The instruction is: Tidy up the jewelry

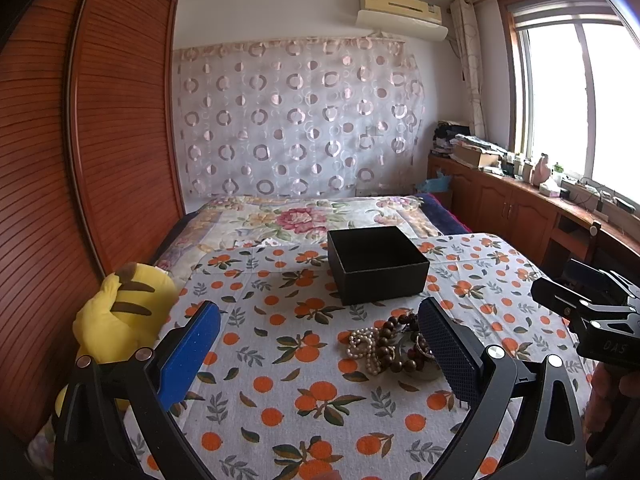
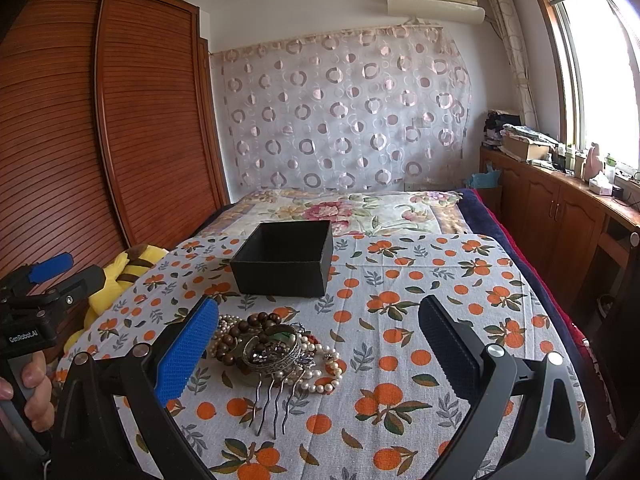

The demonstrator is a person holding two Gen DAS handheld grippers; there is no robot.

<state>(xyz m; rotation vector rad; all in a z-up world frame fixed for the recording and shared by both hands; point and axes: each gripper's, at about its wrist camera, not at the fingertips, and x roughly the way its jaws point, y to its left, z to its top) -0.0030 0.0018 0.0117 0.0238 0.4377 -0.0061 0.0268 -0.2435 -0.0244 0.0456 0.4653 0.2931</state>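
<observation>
While both hand-held grippers, left (image 1: 320, 344) and right (image 2: 318, 344), hover spread and empty, the jewelry pile (image 2: 276, 348) awaits a first grasp toward the far black box (image 2: 284, 258).

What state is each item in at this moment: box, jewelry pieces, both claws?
Black box: open, no lid, upright on the orange-print cloth; inside not visible.
Jewelry pile: tangled heap on the cloth, outside the box.
Hair comb: lying flat, prongs toward the camera.
Wooden bead string: in the heap, ungrasped.
Left claw: open, holding nothing.
Right claw: open, holding nothing.
</observation>
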